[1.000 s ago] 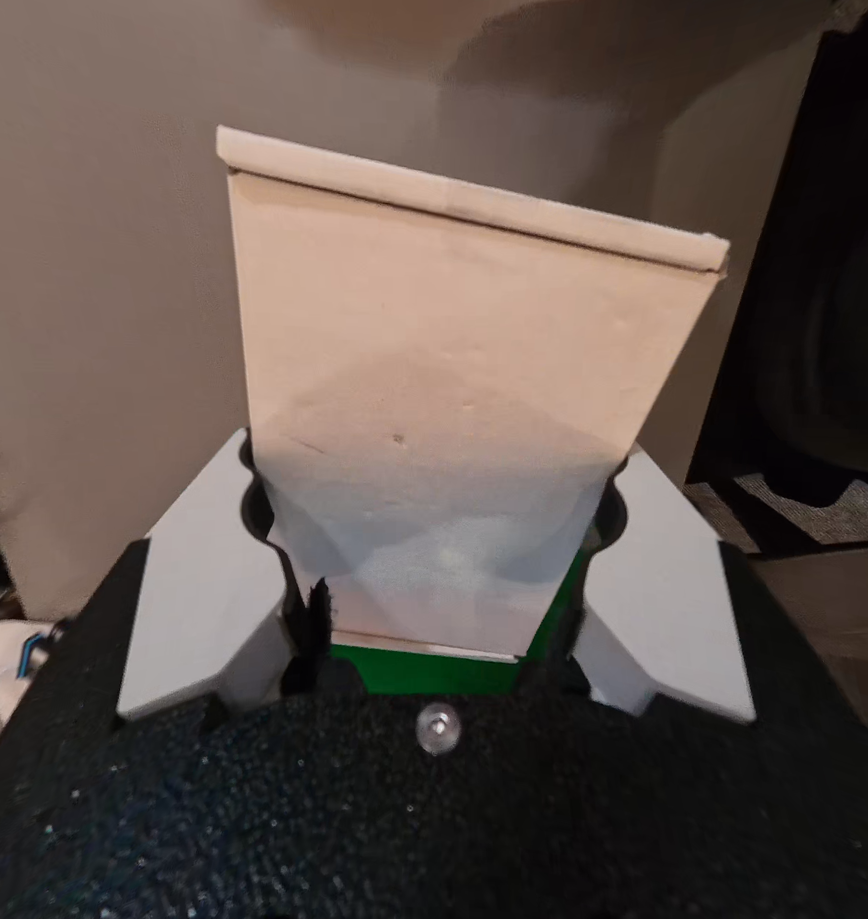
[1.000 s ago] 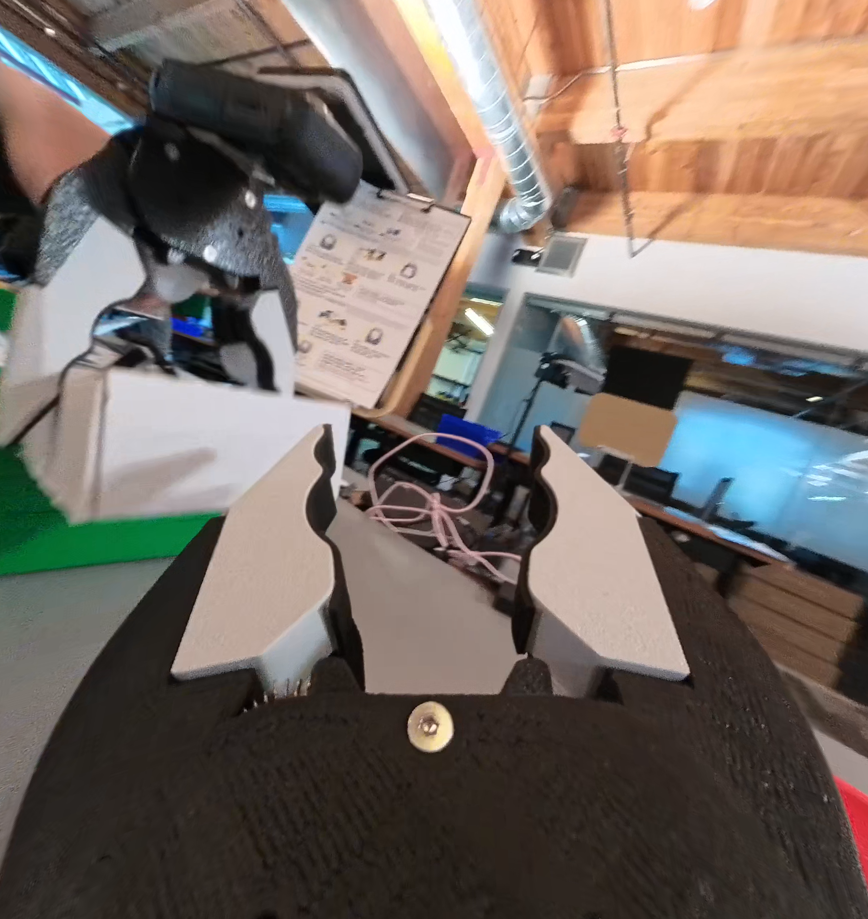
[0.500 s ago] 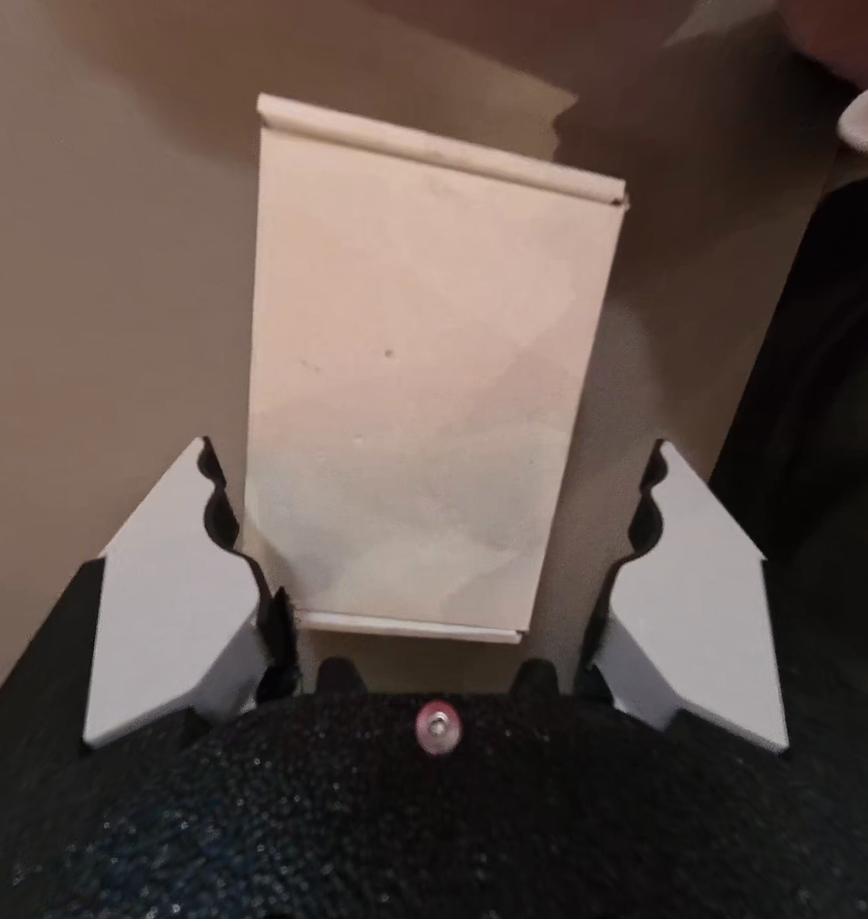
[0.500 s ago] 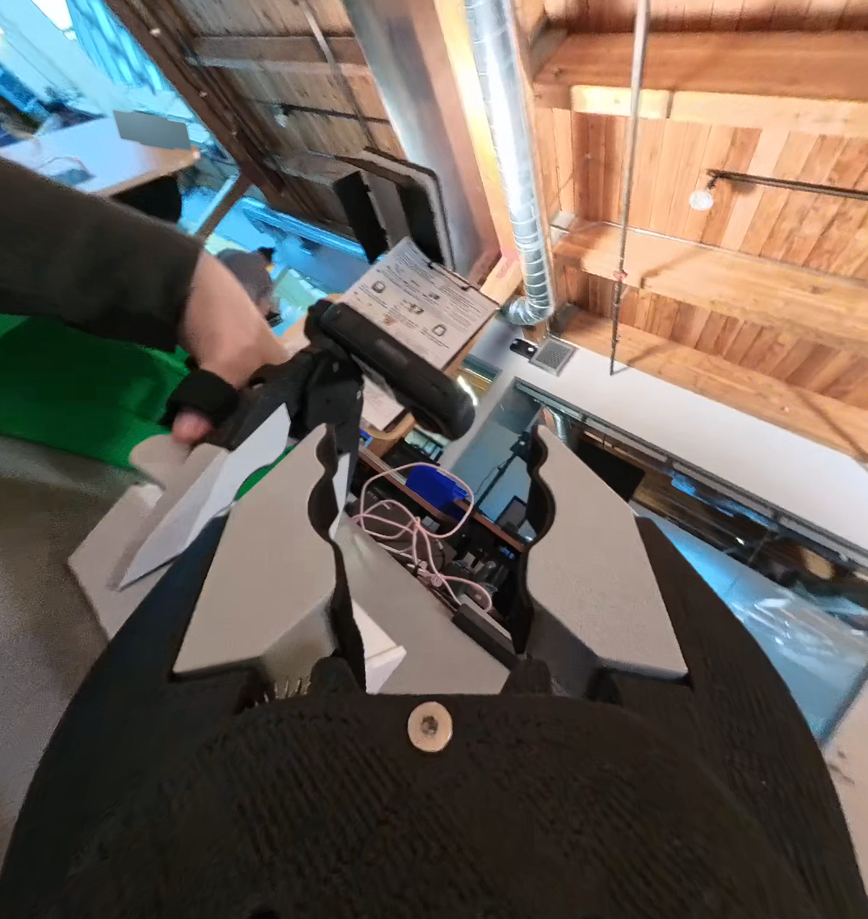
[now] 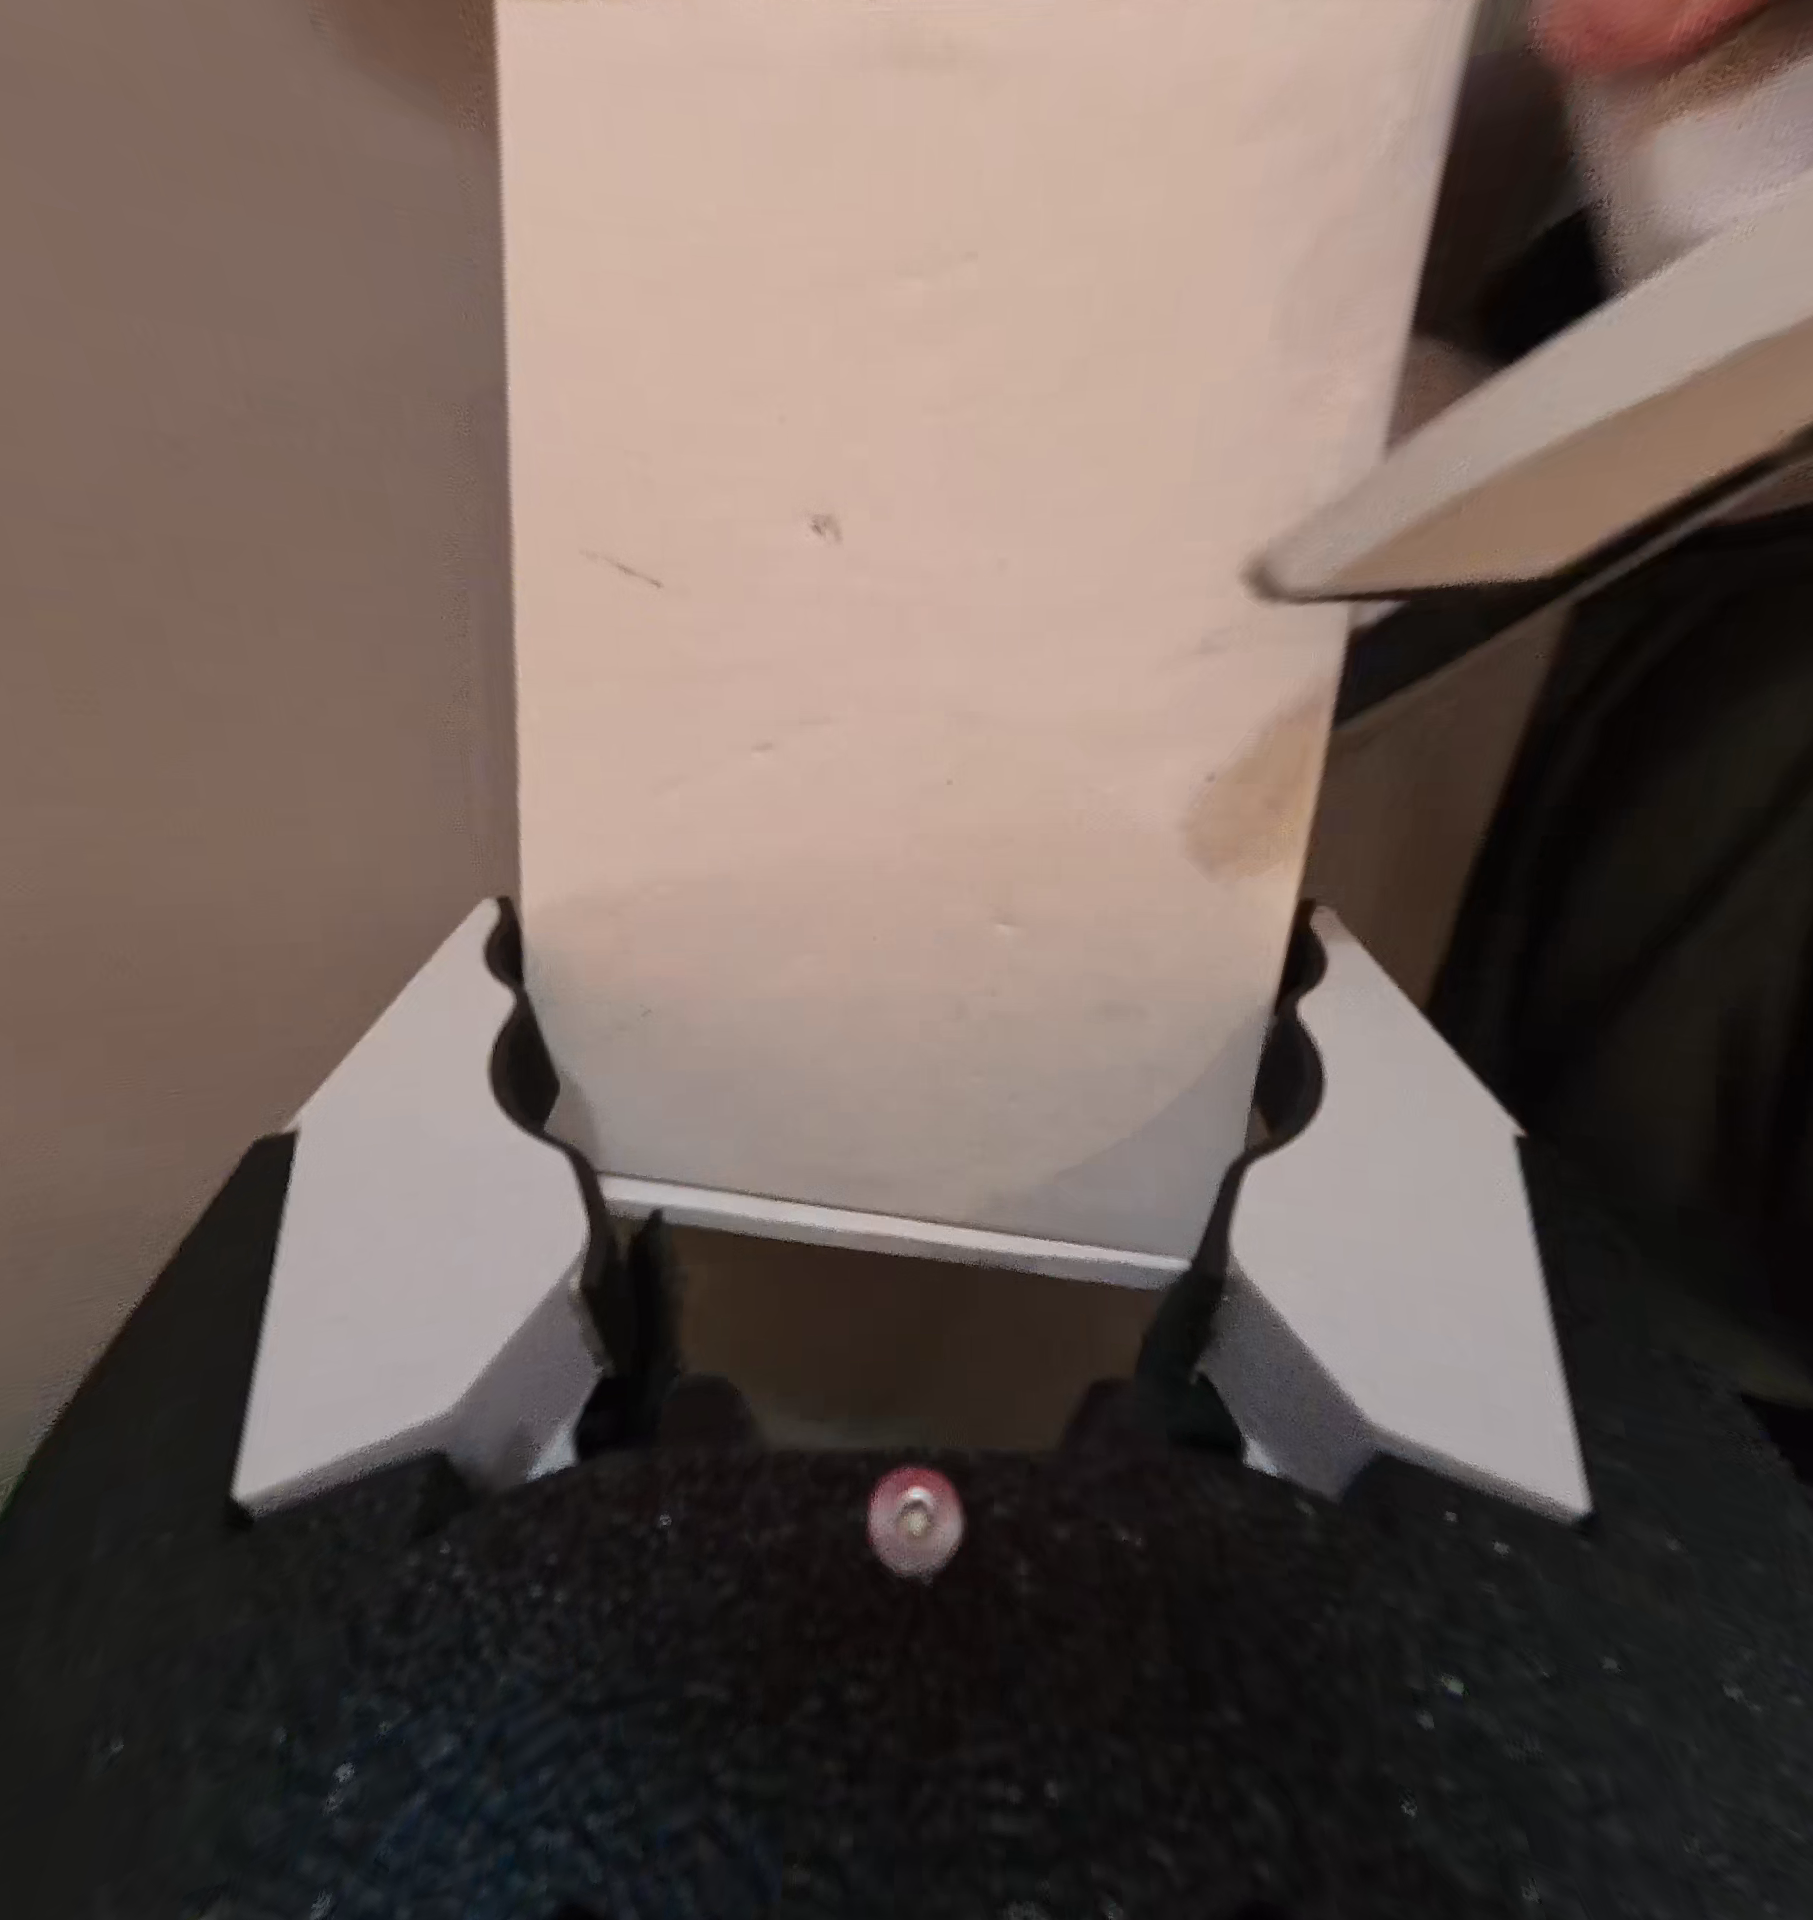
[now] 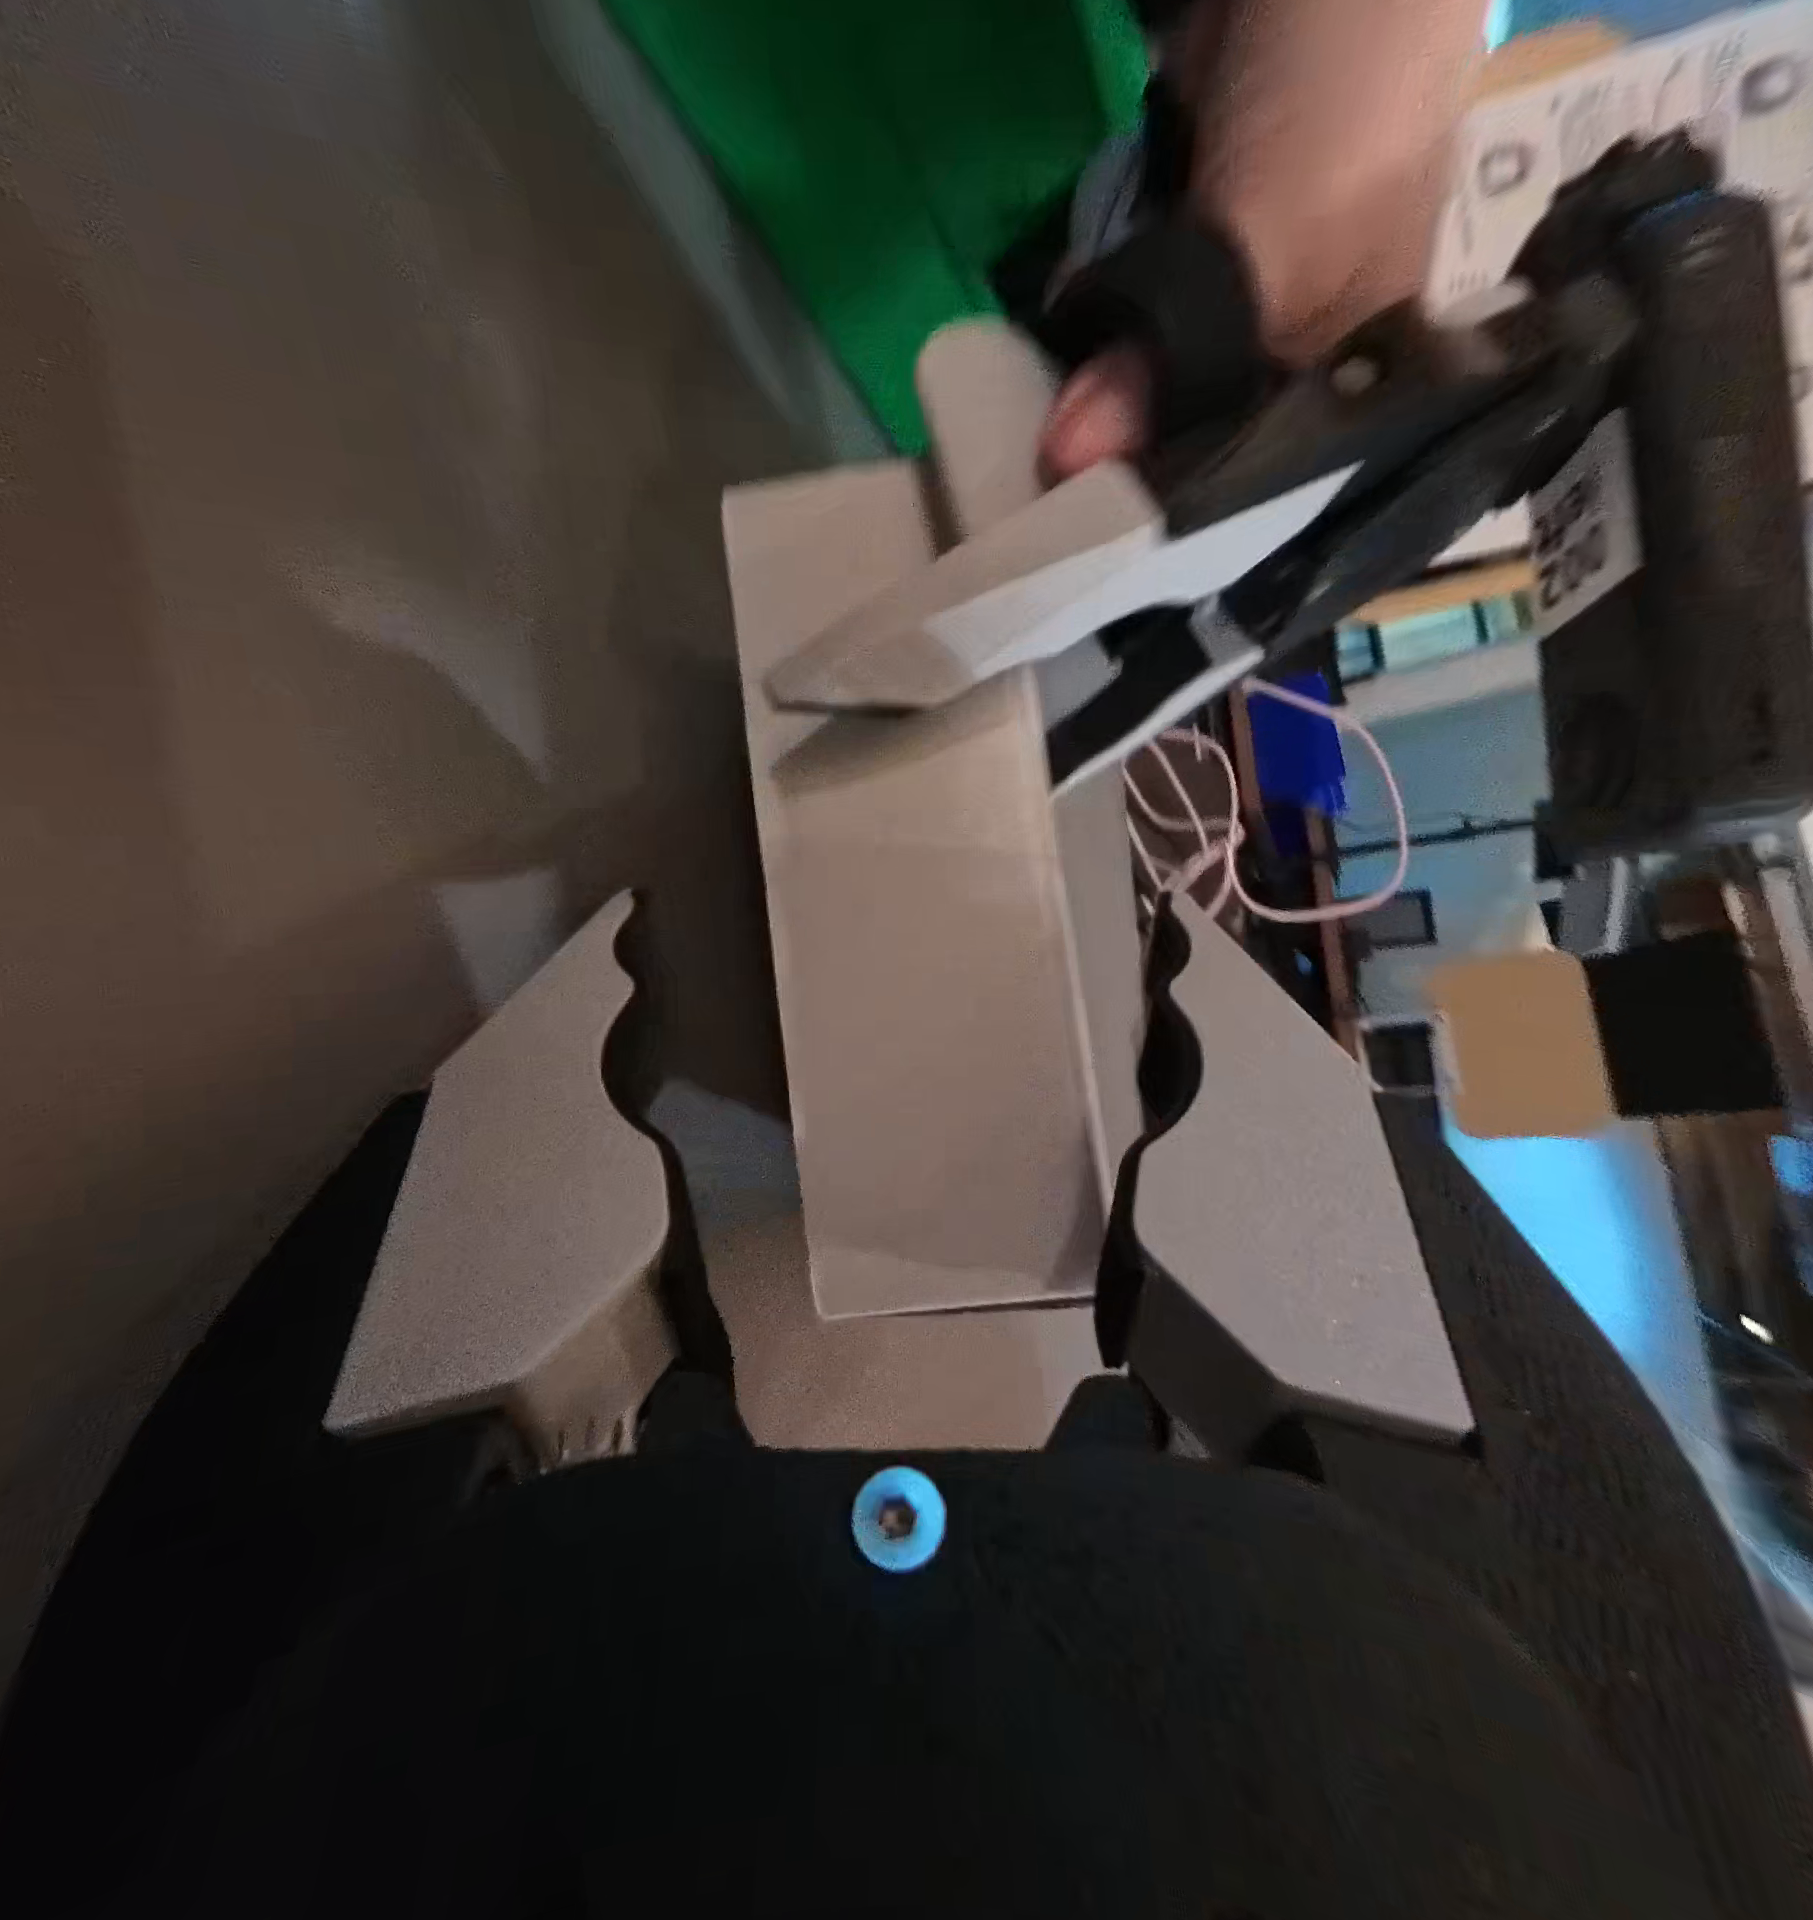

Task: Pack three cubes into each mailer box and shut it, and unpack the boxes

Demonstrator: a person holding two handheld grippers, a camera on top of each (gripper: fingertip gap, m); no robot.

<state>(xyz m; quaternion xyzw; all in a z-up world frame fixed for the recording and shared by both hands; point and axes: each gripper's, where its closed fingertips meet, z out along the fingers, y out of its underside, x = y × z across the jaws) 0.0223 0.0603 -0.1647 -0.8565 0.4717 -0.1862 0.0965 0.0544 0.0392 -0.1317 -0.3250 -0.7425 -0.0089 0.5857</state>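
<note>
Change: my left gripper [image 5: 902,914], wide a moment ago, now pinches the white cardboard mailer box [image 5: 923,468].
Right gripper [image 6: 897,904]: open, loosely around it.
Meaning: I judge the box re-secured.

Dim, warm-tinted, motion-blurred wide-angle views

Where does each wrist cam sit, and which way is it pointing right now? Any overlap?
Left wrist view: on the left gripper, looking along its fingers at the white mailer box between them; its black body and both fingers show.
Right wrist view: on the right gripper, looking along the same box toward the left gripper and the hand holding it.
Shared: the box; each view catches the other gripper.
</note>
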